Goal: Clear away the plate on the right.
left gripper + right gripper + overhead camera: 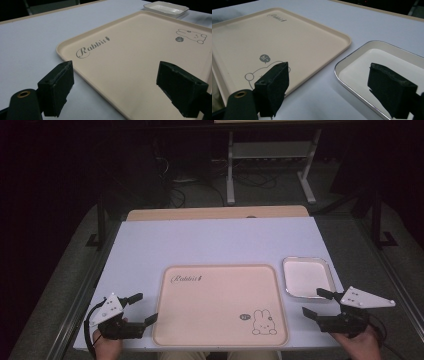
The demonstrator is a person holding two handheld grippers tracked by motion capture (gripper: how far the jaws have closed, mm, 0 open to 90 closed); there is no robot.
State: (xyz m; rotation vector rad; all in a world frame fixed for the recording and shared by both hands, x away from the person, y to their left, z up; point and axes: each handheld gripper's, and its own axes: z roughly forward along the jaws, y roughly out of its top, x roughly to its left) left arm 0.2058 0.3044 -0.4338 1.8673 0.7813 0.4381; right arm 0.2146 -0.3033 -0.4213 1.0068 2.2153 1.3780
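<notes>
A beige tray (215,270) with a rabbit drawing and the word "Rabbit" lies flat at the table's near middle; it holds nothing. Right of it sits a small white metal-rimmed dish (288,276), also bare inside. My left gripper (144,308) rests open at the tray's near left corner, and the left gripper view shows its jaws spread over the tray's rim (65,56). My right gripper (314,303) stands open between the tray's near right corner and the dish. In the right gripper view the tray (332,53) lies to the left and the dish (342,75) to the right.
The white table top (215,240) stretches far beyond the tray, with a wooden strip (215,213) along its far edge. Behind it, on the dark floor, stand a metal frame (270,165) and loose cables.
</notes>
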